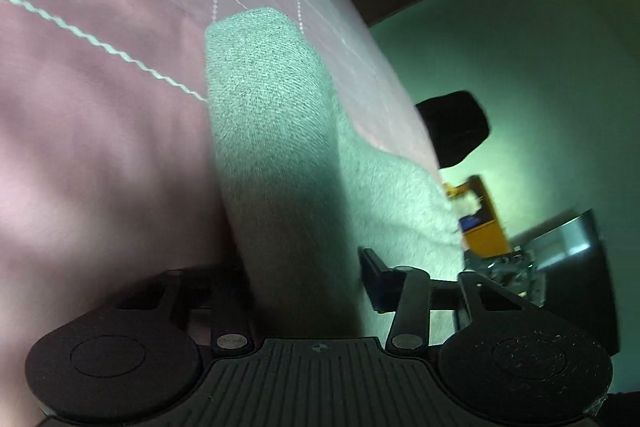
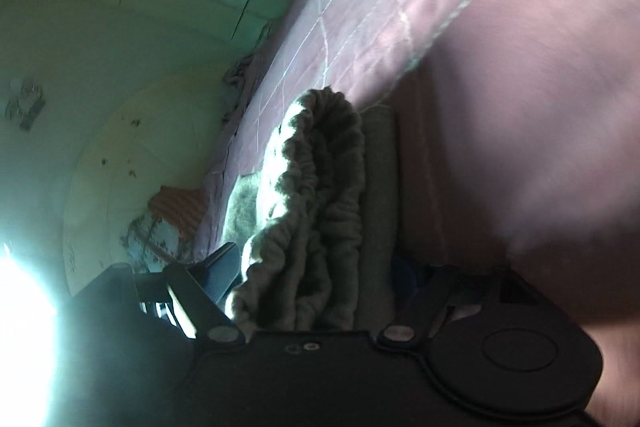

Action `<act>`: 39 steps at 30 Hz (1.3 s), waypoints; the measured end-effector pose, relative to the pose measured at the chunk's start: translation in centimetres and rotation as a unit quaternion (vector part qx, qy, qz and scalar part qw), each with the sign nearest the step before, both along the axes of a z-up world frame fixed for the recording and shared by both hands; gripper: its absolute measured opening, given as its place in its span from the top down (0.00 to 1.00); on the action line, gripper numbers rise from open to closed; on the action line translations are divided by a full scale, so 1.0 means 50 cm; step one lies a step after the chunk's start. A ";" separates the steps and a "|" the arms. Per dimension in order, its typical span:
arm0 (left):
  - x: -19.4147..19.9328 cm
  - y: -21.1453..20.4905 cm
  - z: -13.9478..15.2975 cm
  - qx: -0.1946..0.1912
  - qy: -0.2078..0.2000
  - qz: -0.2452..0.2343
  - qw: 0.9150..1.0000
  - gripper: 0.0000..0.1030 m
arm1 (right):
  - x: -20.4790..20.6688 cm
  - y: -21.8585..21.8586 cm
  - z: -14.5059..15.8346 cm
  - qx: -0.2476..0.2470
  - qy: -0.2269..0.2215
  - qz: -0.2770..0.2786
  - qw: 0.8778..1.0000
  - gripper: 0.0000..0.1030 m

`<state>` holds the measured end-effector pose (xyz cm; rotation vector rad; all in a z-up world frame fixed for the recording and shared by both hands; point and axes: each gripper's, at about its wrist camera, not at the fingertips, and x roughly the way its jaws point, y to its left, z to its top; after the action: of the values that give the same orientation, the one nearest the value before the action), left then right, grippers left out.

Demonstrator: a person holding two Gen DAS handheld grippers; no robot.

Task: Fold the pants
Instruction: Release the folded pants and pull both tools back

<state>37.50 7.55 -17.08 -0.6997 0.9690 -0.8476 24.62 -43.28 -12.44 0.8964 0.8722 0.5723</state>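
Pants (image 1: 272, 131) on pink quilt (image 1: 100, 147) — green walls (image 1: 520, 67).

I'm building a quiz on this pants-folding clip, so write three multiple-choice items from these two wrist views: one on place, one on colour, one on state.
1. Where do the grey pants lie?
A. on a pink quilted bedspread
B. on a wooden floor
C. in a basket

2. What colour is the bedspread's stitching?
A. black
B. white
C. red

3. What is the right gripper doing?
A. open, away from cloth
B. shut on the pants' elastic waistband
C. holding a hanger

Answers: 1 A, pink quilt surrounds the fabric in both views; 2 B, pale wavy lines cross the pink; 3 B, the gathered waistband sits bunched between its fingers.
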 end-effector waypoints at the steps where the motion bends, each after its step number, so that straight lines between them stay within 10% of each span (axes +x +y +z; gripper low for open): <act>1: 0.003 -0.001 -0.003 -0.013 0.001 0.003 1.000 0.58 | 0.007 0.005 0.003 -0.011 -0.009 0.008 1.000 0.31; 12: 0.053 0.041 0.073 -0.080 -0.057 0.040 0.994 0.73 | 0.106 0.052 0.098 -0.037 -0.088 0.057 0.994 0.49; 17: 0.163 0.039 0.141 -0.043 -0.084 0.049 0.994 0.73 | 0.231 0.066 0.150 -0.026 -0.110 0.058 0.992 0.49; 20: 0.208 0.034 0.121 0.063 -0.049 0.092 0.993 0.32 | 0.304 0.072 0.150 -0.044 -0.085 0.019 0.995 0.34; 24: 0.169 0.037 0.109 0.124 -0.055 0.087 0.987 0.28 | 0.345 0.080 0.092 -0.156 0.042 -0.017 0.987 0.34; 30: 0.085 0.015 0.125 0.212 -0.100 0.123 0.964 0.27 | 0.290 0.077 0.053 -0.126 0.020 -0.025 0.992 0.31; 33: 0.022 -0.015 0.170 0.293 -0.136 0.155 0.934 0.08 | 0.235 0.091 0.082 -0.164 -0.009 -0.053 0.985 0.27; 39: -0.197 -0.041 0.256 0.377 -0.187 0.193 0.886 0.02 | 0.010 0.143 0.193 -0.281 -0.109 -0.063 0.951 0.23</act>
<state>27.67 5.49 -4.30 -0.0321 0.6888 -0.1897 25.12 -36.11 -2.77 0.3572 0.7142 0.2778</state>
